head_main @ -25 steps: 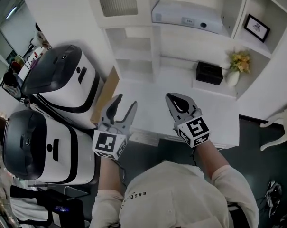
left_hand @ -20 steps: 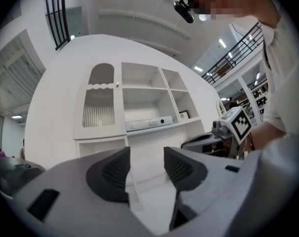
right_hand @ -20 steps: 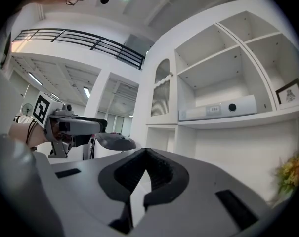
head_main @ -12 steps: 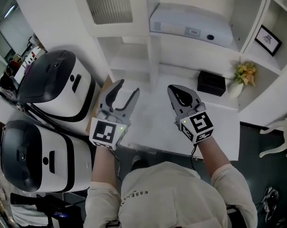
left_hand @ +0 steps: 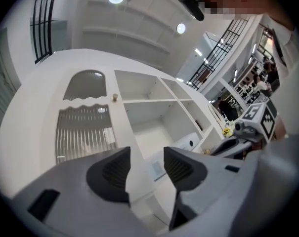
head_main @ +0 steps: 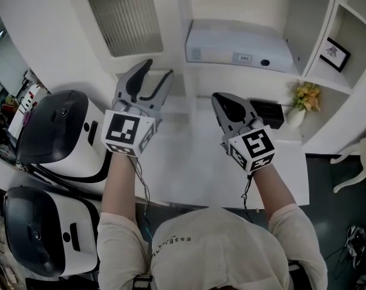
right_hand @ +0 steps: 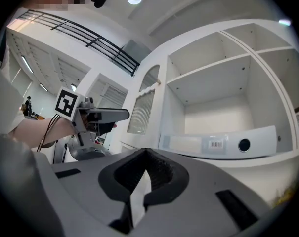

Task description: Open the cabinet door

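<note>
The white cabinet door [head_main: 125, 20] has a ribbed glass panel and stands shut at the upper left of the shelving. In the left gripper view the door [left_hand: 85, 127] shows with a small knob [left_hand: 114, 97] near its top right corner. My left gripper [head_main: 158, 71] is open and empty, raised just below and right of the door. In its own view the left gripper [left_hand: 147, 164] points at the frame beside the door. My right gripper [head_main: 222, 98] is shut on nothing, level with the shelf. The right gripper [right_hand: 147, 169] sees the door [right_hand: 142, 110] beyond it.
A white box-shaped device [head_main: 237, 44] lies on the open shelf right of the door. A black box [head_main: 270, 110], a vase of flowers [head_main: 303, 98] and a framed picture [head_main: 333, 53] stand further right. Two black-and-white appliances [head_main: 58, 135] [head_main: 40, 234] sit left of the white counter [head_main: 195, 168].
Both grippers have risen toward the shelving. The left one moved most, from over the counter up to just under the door. Neither gripper's state has changed.
</note>
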Available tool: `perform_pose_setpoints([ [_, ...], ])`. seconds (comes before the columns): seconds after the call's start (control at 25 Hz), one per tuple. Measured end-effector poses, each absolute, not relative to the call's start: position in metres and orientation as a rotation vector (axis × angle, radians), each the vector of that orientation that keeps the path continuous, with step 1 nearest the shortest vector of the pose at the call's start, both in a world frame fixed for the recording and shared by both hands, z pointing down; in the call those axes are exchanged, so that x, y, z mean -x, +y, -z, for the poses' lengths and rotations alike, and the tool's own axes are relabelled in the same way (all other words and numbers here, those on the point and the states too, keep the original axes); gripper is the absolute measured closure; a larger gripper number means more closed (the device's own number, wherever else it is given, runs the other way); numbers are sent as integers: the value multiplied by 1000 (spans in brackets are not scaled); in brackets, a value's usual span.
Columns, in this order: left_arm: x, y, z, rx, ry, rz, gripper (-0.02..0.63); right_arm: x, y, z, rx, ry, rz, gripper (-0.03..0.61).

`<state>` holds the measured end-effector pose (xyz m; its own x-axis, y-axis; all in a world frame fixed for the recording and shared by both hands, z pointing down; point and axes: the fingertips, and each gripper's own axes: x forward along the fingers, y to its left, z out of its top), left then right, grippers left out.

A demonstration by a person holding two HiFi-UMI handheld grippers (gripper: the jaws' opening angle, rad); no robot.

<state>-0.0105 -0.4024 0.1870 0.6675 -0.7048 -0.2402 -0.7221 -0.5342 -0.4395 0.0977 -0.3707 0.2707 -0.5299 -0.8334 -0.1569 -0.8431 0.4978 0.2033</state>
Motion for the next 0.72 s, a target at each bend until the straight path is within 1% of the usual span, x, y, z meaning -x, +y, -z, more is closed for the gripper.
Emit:
perform_pose_setpoints([
  [0.32,11,-457,-92,2227,1088,-153,406,-94,-394,-256,1587,2664,-459,565],
  [0.72,-13,-492,8,2135,1076,-168,407,-97,-409,-244,1680,2626,-483,565],
])
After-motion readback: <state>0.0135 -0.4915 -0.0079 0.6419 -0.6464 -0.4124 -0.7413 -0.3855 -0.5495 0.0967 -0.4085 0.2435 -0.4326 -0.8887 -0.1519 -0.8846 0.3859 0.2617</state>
